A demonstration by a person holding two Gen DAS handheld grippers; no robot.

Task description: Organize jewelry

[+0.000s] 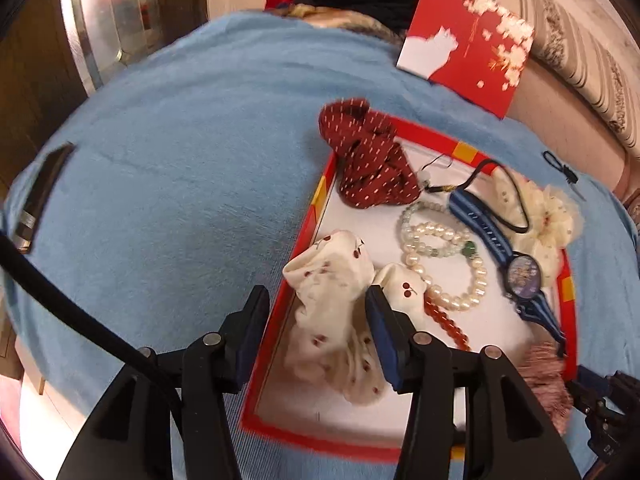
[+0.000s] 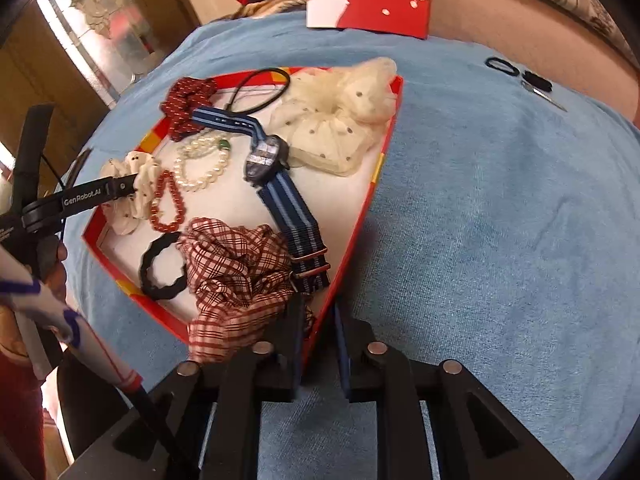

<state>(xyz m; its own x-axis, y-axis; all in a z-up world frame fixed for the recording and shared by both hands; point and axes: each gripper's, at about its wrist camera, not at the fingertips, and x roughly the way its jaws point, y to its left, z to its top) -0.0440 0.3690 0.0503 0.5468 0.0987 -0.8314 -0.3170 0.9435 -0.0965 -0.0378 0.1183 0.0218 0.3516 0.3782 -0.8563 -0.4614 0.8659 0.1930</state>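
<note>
Only right wrist view shows plaid scrunchie (image 2: pixel 236 276) & black hair tie (image 2: pixel 162 266).

1. The left tongs (image 1: pixel 318 312) are black plastic with two long fingers.
2. Each finger has a dark blue pad (image 1: pixel 382 332) on its inner side.
3. Round silver screws (image 1: pixel 212 339) sit on the black arms behind the fingers.
4. A thick black cable (image 1: pixel 80 316) runs beside the left tongs.
5. The right tongs (image 2: pixel 318 320) look the same: black, with blue pads and silver screws.
6. White letters (image 2: pixel 82 200) on the left tongs read "GenRobot.AI".
7. The person's sleeve (image 2: pixel 48 304) is white with blue marks and a red cuff edge.
</note>
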